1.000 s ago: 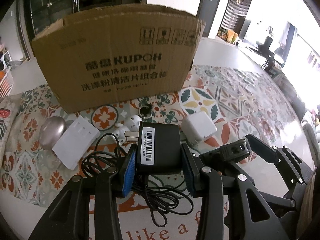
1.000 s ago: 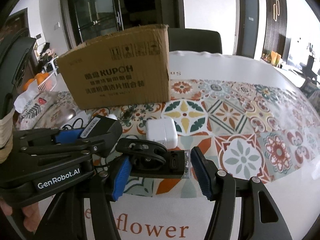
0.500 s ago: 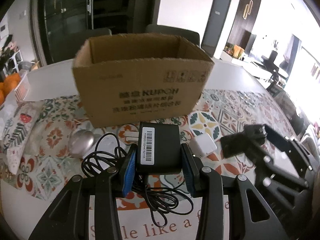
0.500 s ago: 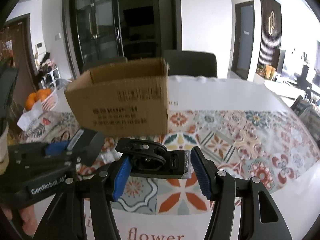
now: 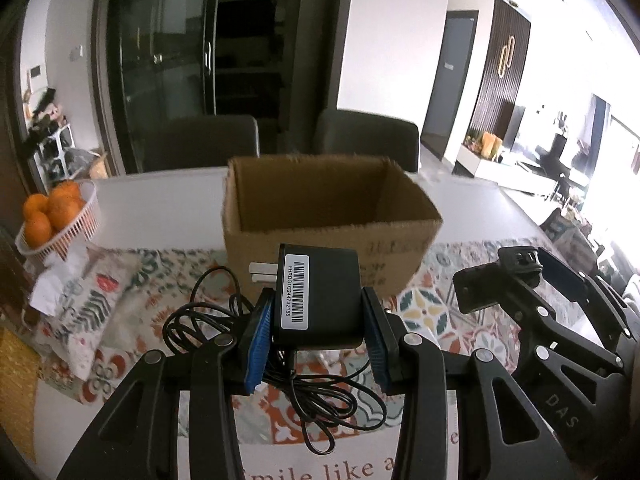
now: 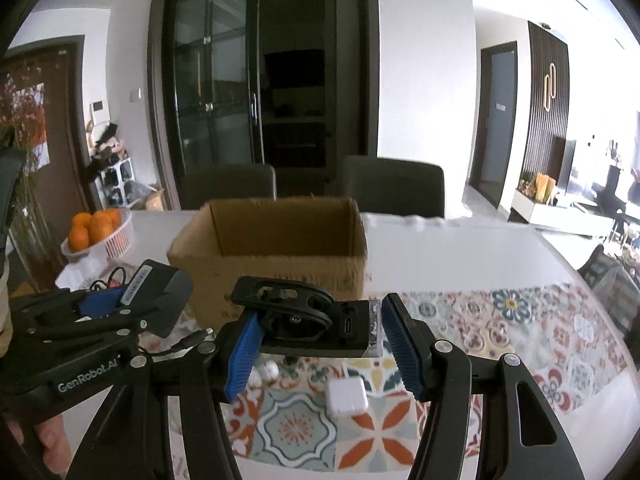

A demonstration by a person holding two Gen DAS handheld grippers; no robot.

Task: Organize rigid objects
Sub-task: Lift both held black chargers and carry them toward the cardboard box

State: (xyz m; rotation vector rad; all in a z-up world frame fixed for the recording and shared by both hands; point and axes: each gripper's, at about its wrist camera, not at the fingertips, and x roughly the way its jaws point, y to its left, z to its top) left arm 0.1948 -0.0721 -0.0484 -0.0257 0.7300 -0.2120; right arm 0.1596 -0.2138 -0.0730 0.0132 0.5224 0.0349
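Observation:
My left gripper (image 5: 318,316) is shut on a black power adapter (image 5: 318,292) with a barcode label; its black cable (image 5: 320,396) hangs below. It is held above the table, in front of the open cardboard box (image 5: 328,216). My right gripper (image 6: 318,334) is shut on a black clip-like device with a USB-C port (image 6: 308,322), also raised in front of the box (image 6: 272,256). The left gripper with the adapter (image 6: 156,292) shows at the left of the right wrist view. The right gripper's device (image 5: 516,280) shows at the right of the left wrist view.
A white charger cube (image 6: 346,396) and small white plugs (image 6: 266,372) lie on the patterned tablecloth (image 6: 520,328). A basket of oranges (image 5: 56,216) stands at the far left. Two dark chairs (image 5: 366,140) stand behind the table.
Both grippers have risen with their objects. The box now appears lower and smaller, and its open inside is visible.

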